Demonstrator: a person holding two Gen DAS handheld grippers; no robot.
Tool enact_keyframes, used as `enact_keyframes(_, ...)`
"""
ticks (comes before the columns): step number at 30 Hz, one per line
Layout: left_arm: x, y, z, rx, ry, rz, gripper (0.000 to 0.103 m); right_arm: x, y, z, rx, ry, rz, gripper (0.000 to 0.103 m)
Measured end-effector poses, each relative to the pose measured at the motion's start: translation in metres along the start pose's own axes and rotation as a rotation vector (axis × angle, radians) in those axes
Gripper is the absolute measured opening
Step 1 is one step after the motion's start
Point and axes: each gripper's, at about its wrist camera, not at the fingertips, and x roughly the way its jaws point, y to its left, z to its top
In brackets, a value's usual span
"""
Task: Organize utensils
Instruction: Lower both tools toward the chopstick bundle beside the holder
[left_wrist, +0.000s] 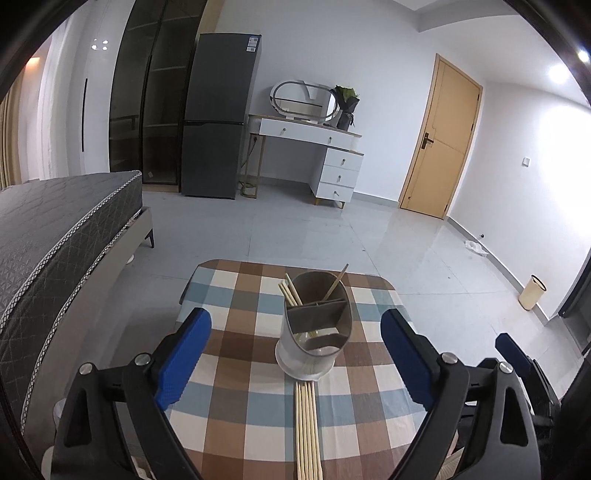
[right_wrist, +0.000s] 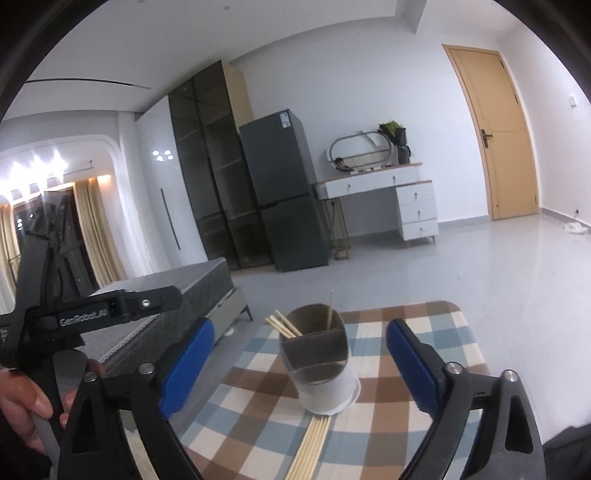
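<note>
On the checked table stands a divided holder: a few chopsticks lean in its left rear section, 1 stick in the right rear, the front section unclear. The left gripper and right gripper both gape wide, clamping nothing; the holder stands ahead between each pair of jaws. Loose chopsticks lie just before it.

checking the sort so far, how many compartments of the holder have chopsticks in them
2. In the holder, the back-left compartment holds a bunch of chopsticks and the back-right one a single stick. The front compartment looks empty, though its bottom is partly hidden.
</note>
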Motion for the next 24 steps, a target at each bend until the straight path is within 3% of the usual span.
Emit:
enact_keyframes(9,0.006,-0.002,-0.03,0.034,0.006,0.036,0.09,-0.005,-0.012,-0.029,0.056,0.028,-0.087,0.103)
enact_keyframes(12,0.015,0.0,-0.039,0.033,0.027,0.063,0.09,0.001,-0.016,-0.037,0.056,0.079,-0.126,0.103)
enact_keyframes(17,0.027,0.005,-0.055,0.034,0.039,0.071,0.09,0.01,-0.02,-0.054,0.06,0.114,-0.123,0.103)
enact_keyframes(24,0.05,0.012,-0.081,0.031,0.121,0.089,0.09,0.025,-0.028,-0.073,0.102,0.186,-0.122,0.103)
